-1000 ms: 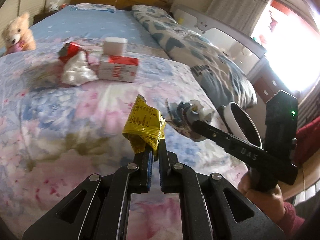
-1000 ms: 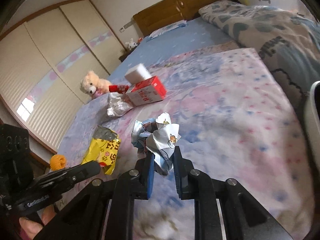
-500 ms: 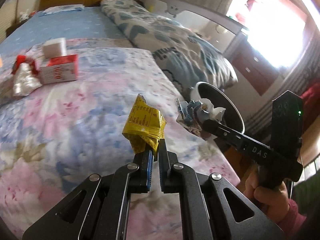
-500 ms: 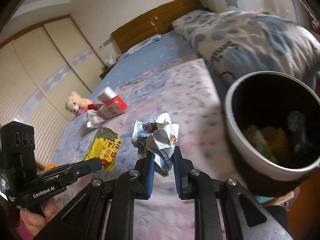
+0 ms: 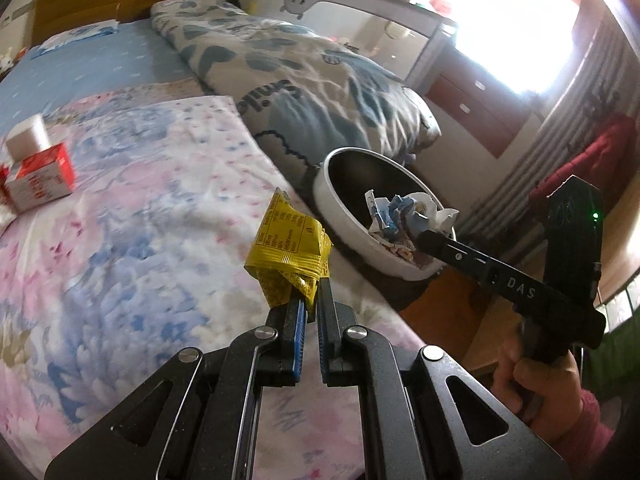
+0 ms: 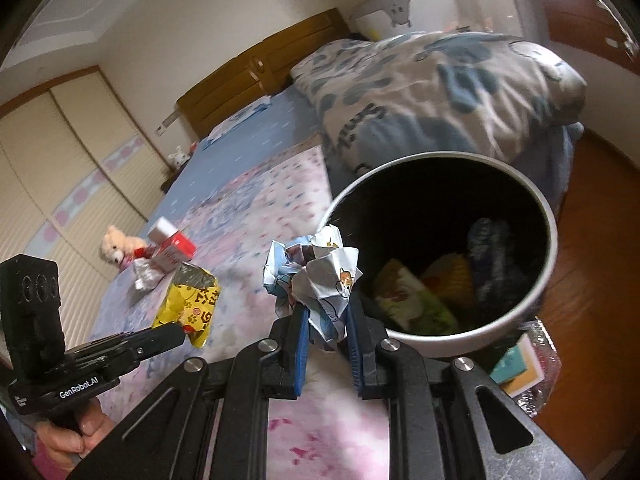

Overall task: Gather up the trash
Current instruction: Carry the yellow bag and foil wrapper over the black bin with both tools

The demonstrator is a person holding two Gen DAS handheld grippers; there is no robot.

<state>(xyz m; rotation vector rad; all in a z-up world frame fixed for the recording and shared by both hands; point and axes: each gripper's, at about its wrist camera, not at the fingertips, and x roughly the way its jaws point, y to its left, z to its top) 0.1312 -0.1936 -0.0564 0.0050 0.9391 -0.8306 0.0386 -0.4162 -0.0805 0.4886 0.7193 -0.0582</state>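
**Both tongs loaded at the bed's edge**

While I hold over the floral bedspread (image 5: 132,216), my left tongs (image 5: 311,280) are clamped tight on the yellow wrapper (image 5: 286,248), and my right tongs (image 6: 326,308) pinch the crumpled paper (image 6: 316,276) at the rim of the trash bin (image 6: 548,224). Bin stands just off the bed's edge, on wooden floor (image 6: 600,280). More litter, a red carton (image 5: 40,180), lies farther up the bed.
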